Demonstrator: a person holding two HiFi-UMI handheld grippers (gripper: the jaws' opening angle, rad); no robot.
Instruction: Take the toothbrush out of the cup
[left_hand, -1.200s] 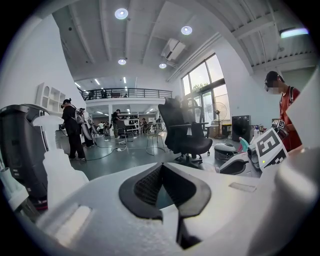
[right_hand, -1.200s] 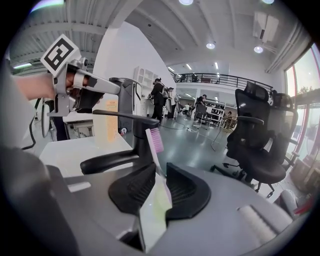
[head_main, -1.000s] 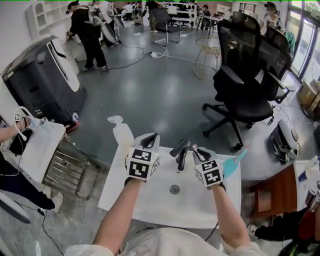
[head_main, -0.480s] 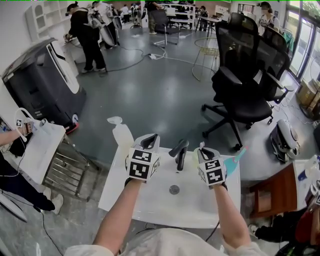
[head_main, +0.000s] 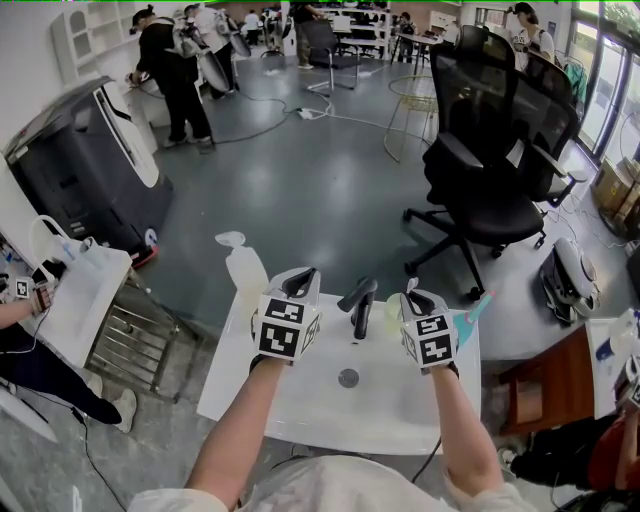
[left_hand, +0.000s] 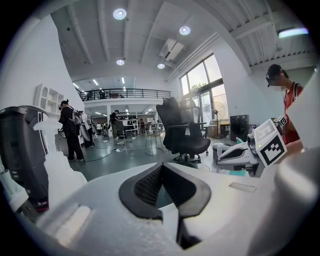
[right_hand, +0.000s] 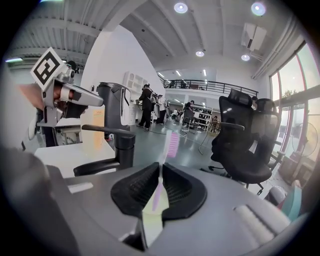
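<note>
Head view has your left tongs (head_main: 300, 280) over the back edge of the white worktop (head_main: 240, 385), left of the black faucet (head_main: 360, 300). In the left gripper view their pads meet with nothing between them. Right of the faucet, your right tongs (head_main: 412, 297) are clamped on the pink toothbrush (right_hand: 171, 142), bristled head upright above the pads. Its handle runs down toward the pale green cup (right_hand: 149, 220) just beneath; whether its end clears the cup cannot be told.
</note>
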